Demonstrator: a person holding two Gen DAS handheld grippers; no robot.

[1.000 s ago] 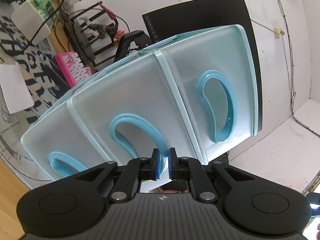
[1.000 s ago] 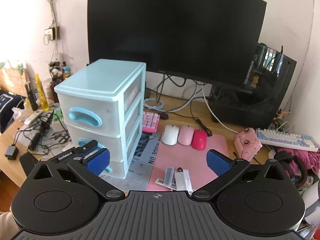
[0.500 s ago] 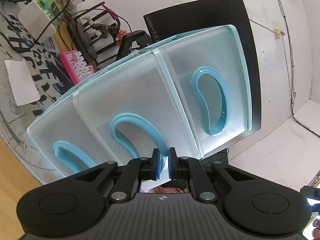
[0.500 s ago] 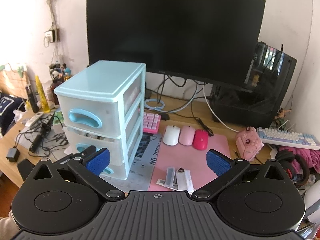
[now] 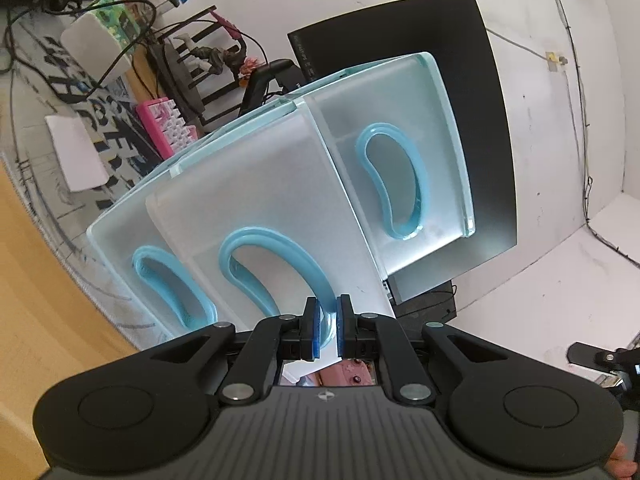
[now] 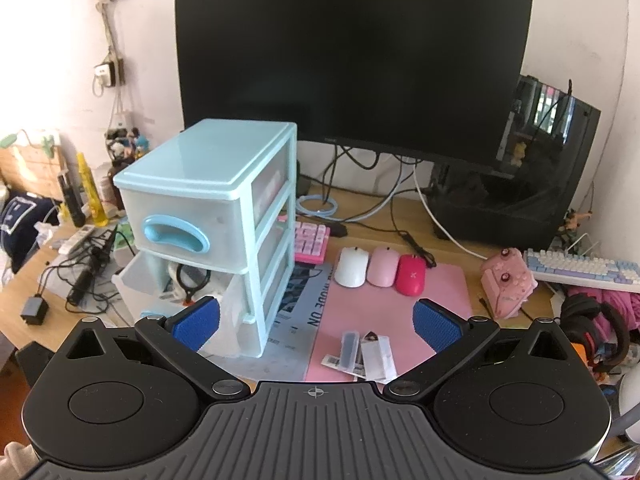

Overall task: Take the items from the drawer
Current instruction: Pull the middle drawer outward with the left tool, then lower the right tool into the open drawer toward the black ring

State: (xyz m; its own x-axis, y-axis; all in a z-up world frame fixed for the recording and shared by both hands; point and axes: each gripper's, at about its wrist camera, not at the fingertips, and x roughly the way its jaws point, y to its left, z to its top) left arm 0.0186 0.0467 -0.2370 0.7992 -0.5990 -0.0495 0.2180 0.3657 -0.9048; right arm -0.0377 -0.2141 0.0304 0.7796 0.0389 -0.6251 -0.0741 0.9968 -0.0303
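Since a second ago the middle drawer of the pale blue three-tier plastic drawer unit has slid well out of its frame; before it sat flush with the other fronts. Left gripper nearly closed, its blue pads clamped on the sky-blue loop handle of that frosted translucent drawer. Top drawer and bottom drawer remain pushed in.

Right gripper wide open, holding nothing, hanging above the wooden desk surface in front of the unit. Open drawer shows a black cable coil or ring and some white items; contents hard to make out, partly hidden behind the gripper finger.

Unit stands on a grey printed mat, left of a pink mouse pad. On the pad: white, light pink and magenta computer mice in a row, small clear packets nearer the camera. Large black monitor behind.
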